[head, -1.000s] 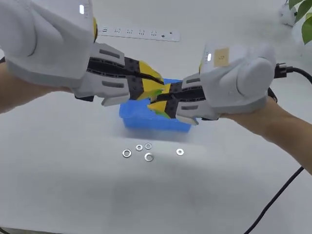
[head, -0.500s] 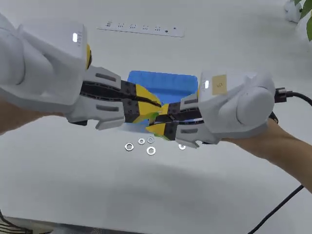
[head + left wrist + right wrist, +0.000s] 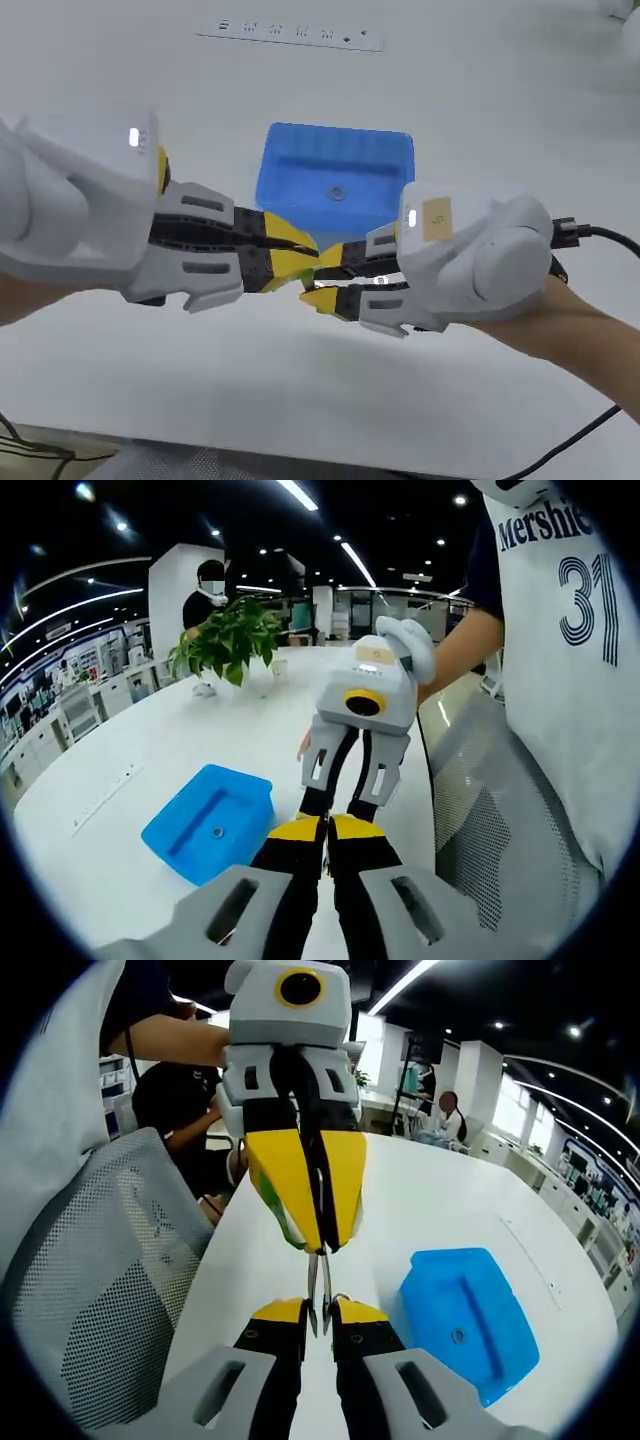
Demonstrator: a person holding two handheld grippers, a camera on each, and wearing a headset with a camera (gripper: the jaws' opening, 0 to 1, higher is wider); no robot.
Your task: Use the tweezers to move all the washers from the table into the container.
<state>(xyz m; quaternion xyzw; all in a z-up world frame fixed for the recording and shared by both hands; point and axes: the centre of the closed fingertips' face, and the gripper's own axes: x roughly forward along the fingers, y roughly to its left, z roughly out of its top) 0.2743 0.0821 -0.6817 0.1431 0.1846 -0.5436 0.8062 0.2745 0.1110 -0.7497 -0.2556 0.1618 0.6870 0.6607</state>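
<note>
Head view: rectangular blue container holds a ring-shaped washer.

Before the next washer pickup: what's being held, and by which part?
The left claw grips the thin metal tweezers by their rear end; the right claw flanks their tips, contact unclear.

On white table: blue container, power strip near far edge.

Left gripper reaching in from the left, fingers clamped on the tweezers, right gripper meeting it tip to tip from the right, fingers drawn close about the tweezers' tips, contact unclear, both forearms roughly level.
</note>
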